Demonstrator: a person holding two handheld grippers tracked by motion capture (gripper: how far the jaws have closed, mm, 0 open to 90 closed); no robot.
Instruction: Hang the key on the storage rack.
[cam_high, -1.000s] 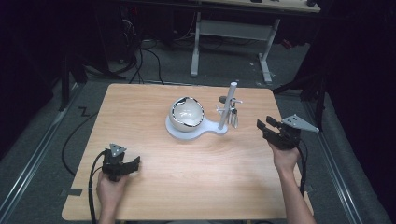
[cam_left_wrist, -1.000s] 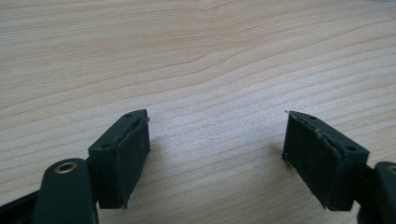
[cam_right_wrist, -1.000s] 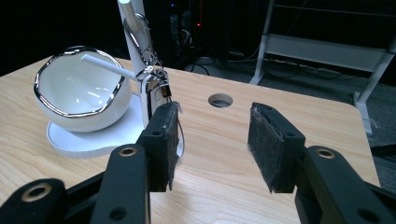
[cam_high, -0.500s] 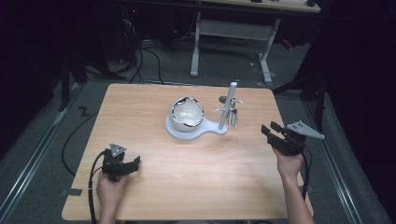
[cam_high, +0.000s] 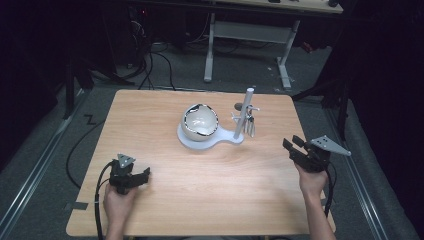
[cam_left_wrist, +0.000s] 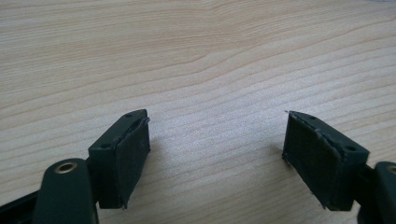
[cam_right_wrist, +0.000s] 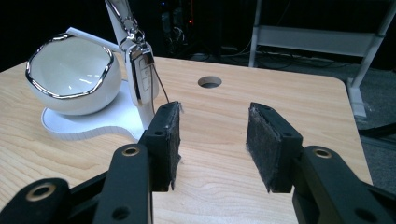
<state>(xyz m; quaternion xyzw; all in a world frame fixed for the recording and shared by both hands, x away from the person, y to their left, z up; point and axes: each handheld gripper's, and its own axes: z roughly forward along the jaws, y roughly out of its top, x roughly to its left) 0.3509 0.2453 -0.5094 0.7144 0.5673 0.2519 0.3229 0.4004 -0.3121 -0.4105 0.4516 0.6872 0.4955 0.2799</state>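
A white bowl with a chrome rim (cam_high: 200, 121) (cam_right_wrist: 70, 77) sits on a flat white stand (cam_high: 227, 138) in the middle of the wooden table. A white post (cam_high: 246, 107) rises from the stand, and a key fob (cam_high: 251, 126) (cam_right_wrist: 141, 79) hangs from it. To the right of the stand, near the table's right edge, my right gripper (cam_high: 293, 143) (cam_right_wrist: 215, 126) is open and faces the fob; its jaws have just been closing a little with nothing between them. My left gripper (cam_high: 144, 176) (cam_left_wrist: 217, 140) rests open over bare wood at the front left.
A round hole (cam_high: 239, 106) (cam_right_wrist: 209, 82) is cut in the table (cam_high: 150, 115) behind the post. Beyond the far edge stand a white desk frame (cam_high: 245, 30) and floor cables (cam_high: 165, 60). A cable (cam_high: 100, 190) trails from the left gripper off the front edge.
My right gripper has drifted right and toward the front edge, a little lower and farther from the stand. The left gripper has stayed put.
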